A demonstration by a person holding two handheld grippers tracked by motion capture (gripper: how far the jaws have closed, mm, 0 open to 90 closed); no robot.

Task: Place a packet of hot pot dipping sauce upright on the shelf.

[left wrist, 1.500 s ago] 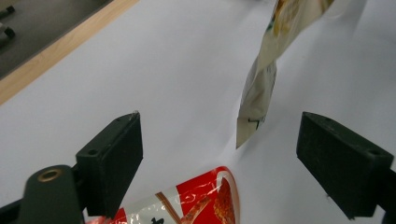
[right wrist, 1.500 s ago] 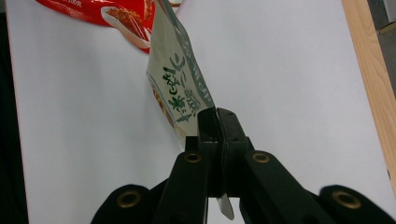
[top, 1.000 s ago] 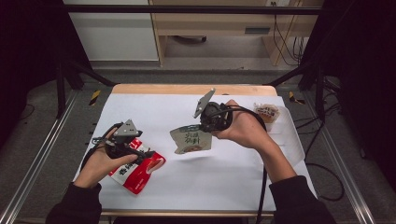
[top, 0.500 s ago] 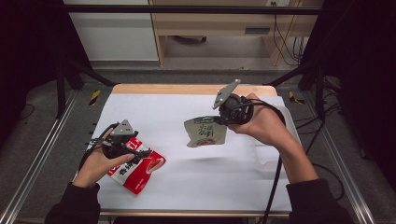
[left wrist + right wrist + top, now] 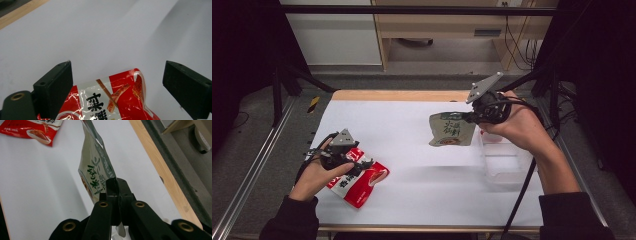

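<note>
A grey-green snack pouch [image 5: 451, 129] with green writing hangs above the white table, pinched at its top right edge by my right gripper [image 5: 473, 116]. In the right gripper view the black jaws [image 5: 115, 188] are shut on the pouch [image 5: 96, 168]. A red snack bag [image 5: 359, 180] lies flat at the table's front left. My left gripper [image 5: 362, 162] rests low over that bag, jaws wide apart. The left gripper view has the red bag [image 5: 117, 100] between and beneath the open jaws, with neither pad touching it.
A clear plastic tray [image 5: 504, 160] sits on the white table sheet [image 5: 402, 130] under my right hand, at the right side. A wooden table edge [image 5: 402, 95] runs along the far side. A black cable [image 5: 519, 200] trails from my right gripper toward the front.
My right gripper has carried the grey-green pouch to the right and upward, from the table's middle toward the clear tray. The left gripper and red bag have stayed put.
</note>
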